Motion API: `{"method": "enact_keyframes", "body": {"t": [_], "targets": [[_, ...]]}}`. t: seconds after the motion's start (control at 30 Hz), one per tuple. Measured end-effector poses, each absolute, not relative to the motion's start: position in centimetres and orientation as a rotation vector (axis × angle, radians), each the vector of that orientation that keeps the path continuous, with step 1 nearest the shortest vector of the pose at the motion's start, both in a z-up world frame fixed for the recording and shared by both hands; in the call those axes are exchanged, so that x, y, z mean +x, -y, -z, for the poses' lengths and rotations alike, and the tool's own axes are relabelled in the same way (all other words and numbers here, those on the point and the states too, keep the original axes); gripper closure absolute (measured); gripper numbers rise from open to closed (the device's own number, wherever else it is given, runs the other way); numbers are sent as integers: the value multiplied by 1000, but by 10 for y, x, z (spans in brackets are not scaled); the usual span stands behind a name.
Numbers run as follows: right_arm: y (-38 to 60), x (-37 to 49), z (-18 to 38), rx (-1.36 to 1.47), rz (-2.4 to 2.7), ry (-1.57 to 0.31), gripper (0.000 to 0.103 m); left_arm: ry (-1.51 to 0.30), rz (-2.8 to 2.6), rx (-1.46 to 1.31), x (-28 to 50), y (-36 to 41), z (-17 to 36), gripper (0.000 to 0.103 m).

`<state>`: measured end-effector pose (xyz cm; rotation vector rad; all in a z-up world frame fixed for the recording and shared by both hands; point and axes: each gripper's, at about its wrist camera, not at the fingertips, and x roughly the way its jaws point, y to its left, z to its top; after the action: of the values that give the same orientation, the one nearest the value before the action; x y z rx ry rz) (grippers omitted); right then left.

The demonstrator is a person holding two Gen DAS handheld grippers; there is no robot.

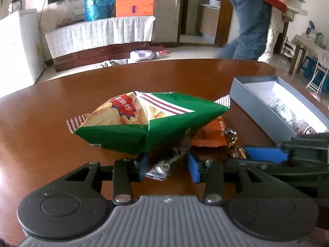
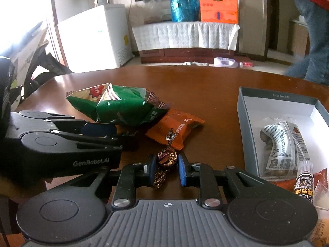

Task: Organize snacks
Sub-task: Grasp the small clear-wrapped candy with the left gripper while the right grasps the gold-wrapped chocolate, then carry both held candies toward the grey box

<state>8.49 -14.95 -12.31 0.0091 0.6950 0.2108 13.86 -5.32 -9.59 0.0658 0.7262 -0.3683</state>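
While green chip bag (image 1: 144, 123) overlaps orange packet (image 2: 174, 127), grey box (image 2: 275, 100) beside

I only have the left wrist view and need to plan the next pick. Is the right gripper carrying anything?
Observer: Yes. The right gripper is shut on a brown-gold wrapped candy.
Operator: What sits in the near end of the grey box?
Observer: Next to the white-labelled packet, the grey box holds a black-and-yellow stick packet and a red-orange packet.
Operator: Is the orange packet on the table free to grab?
Observer: Not quite. The green chip bag overlaps one end of the orange packet.
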Motion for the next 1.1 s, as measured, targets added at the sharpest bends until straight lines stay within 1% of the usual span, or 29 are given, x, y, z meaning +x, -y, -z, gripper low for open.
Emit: {"method": "enact_keyframes", "body": {"t": [0.13, 0.2, 0.23, 0.27, 0.3, 0.33, 0.37, 0.57, 1.1], "targets": [[149, 84, 123, 12, -213, -690, 78, -731, 367, 57, 136, 52, 96, 64], [148, 83, 122, 13, -214, -689, 78, -732, 365, 55, 134, 51, 97, 66], [148, 82, 122, 14, -215, -688, 78, -731, 359, 59, 133, 51, 96, 74], [149, 82, 121, 16, -216, -686, 78, -730, 352, 67, 132, 51, 96, 77], [149, 82, 121, 18, -217, -686, 78, -731, 353, 66, 131, 50, 96, 79], [149, 82, 120, 19, -219, -684, 78, -733, 355, 63, 130, 49, 96, 88], [149, 81, 120, 20, -220, -682, 78, -733, 353, 67, 129, 48, 96, 90], [149, 76, 116, 30, -225, -671, 78, -739, 356, 79, 122, 50, 93, 93], [161, 52, 97, 60, -253, -617, 78, -669, 331, 51, 74, 61, 62, 93]]}}
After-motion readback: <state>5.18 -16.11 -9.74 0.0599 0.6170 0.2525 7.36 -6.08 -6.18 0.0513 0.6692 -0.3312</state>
